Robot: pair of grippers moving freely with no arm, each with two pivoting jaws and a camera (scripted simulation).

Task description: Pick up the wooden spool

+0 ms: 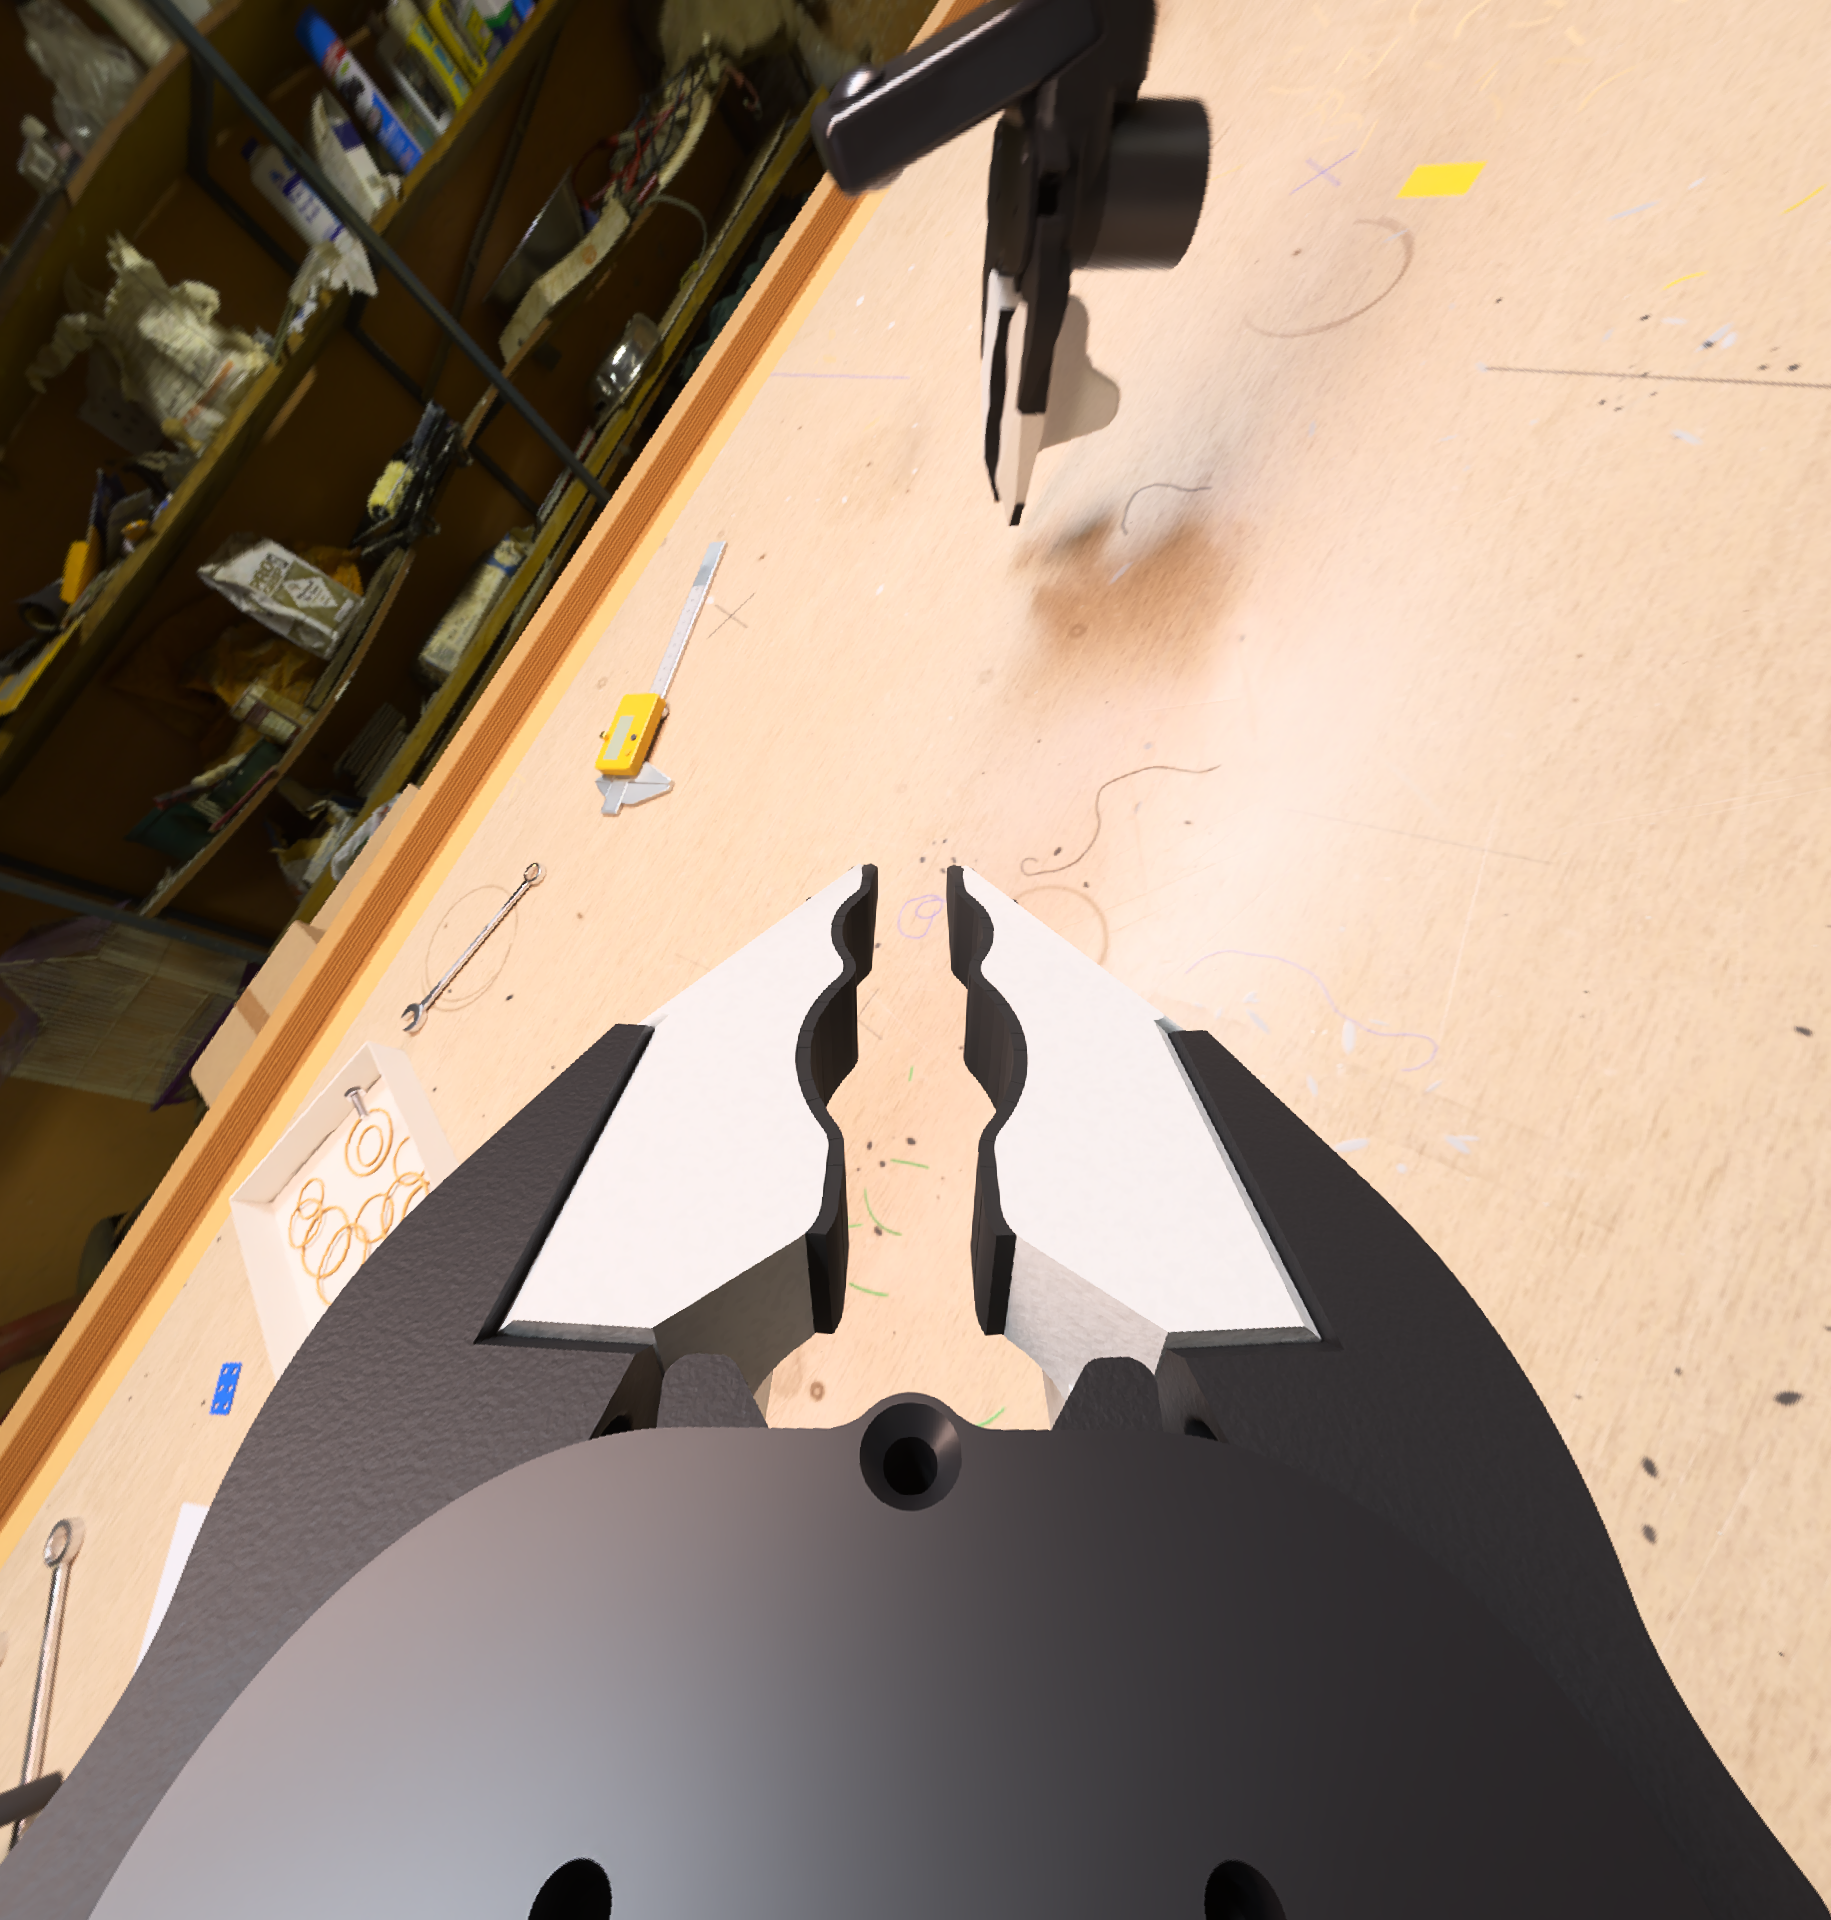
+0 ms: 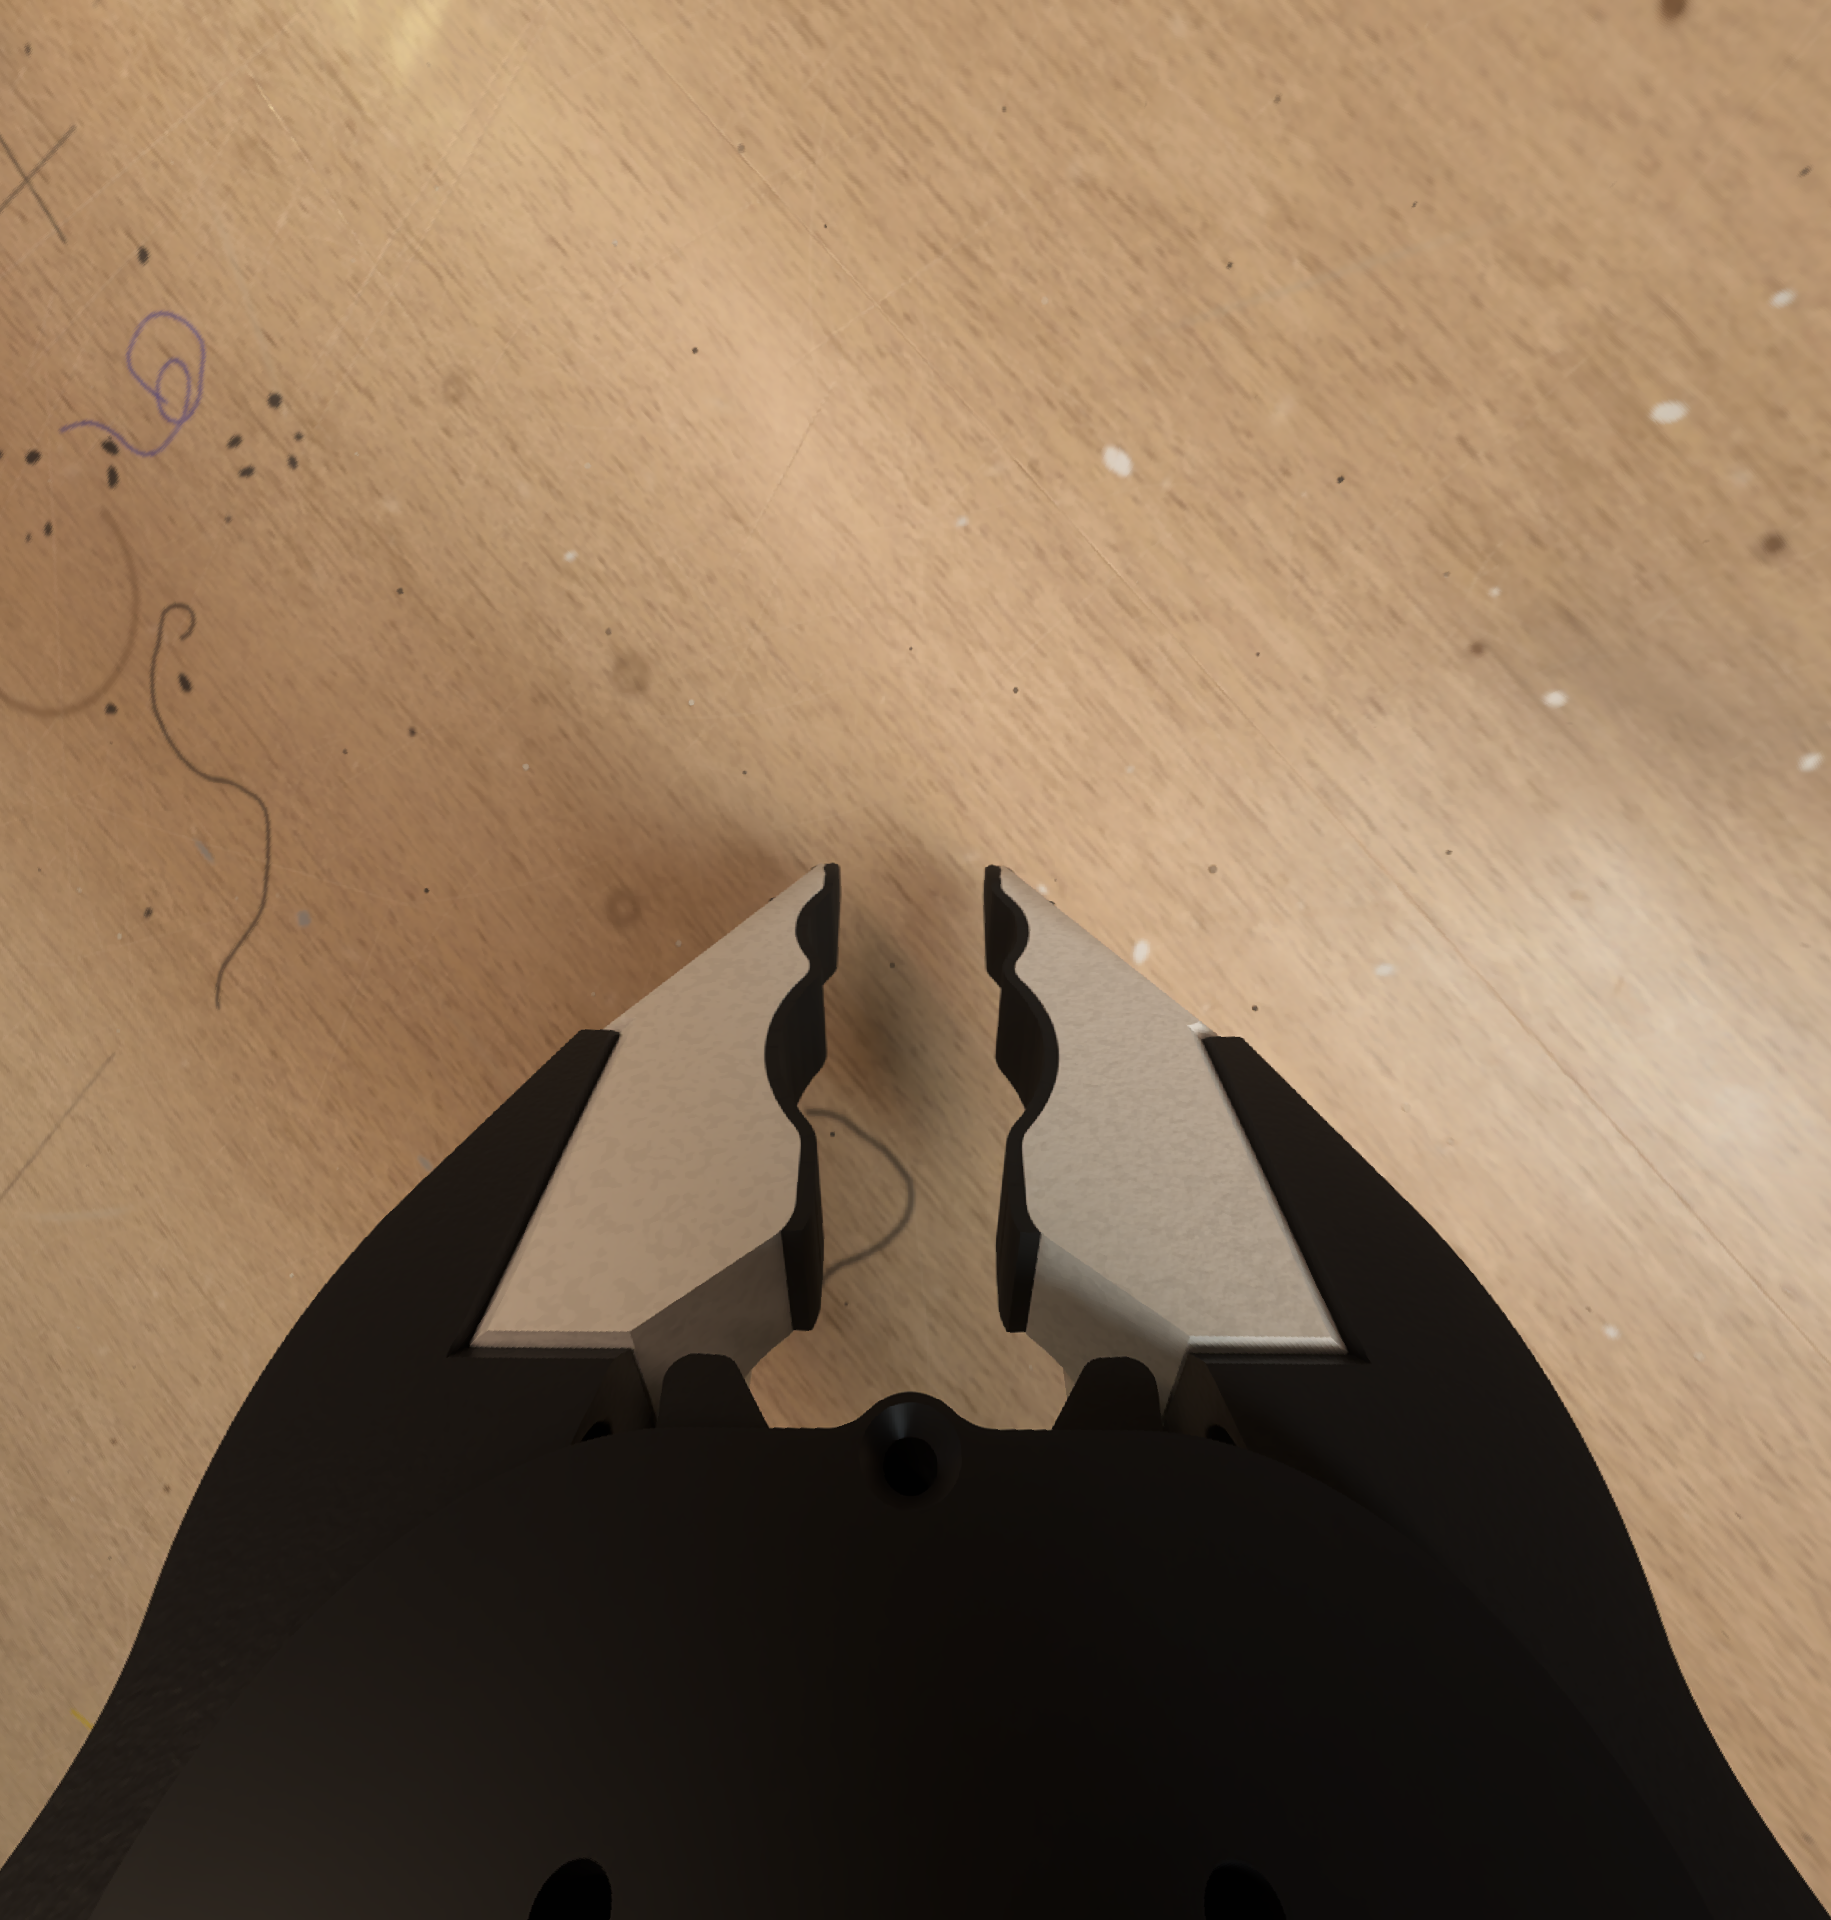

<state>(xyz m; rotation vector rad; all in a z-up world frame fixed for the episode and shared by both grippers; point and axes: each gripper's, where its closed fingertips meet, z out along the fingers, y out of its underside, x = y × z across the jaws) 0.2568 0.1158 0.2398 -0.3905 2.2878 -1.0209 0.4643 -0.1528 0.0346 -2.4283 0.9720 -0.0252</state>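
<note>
Workbench [image 2: 1306, 520]; claws agape, spool unseen.

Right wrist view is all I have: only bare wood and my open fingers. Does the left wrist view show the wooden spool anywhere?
Observer: No spool shows clearly there. It does show your right gripper, tipped down close over the workbench.
Operator: What lies on the bench?
Observer: A yellow digital caliper lies near the bench's long edge, with a combination wrench beside it.
Operator: And the left gripper?
Observer: The left gripper is open, with nothing between its fingers.
</note>
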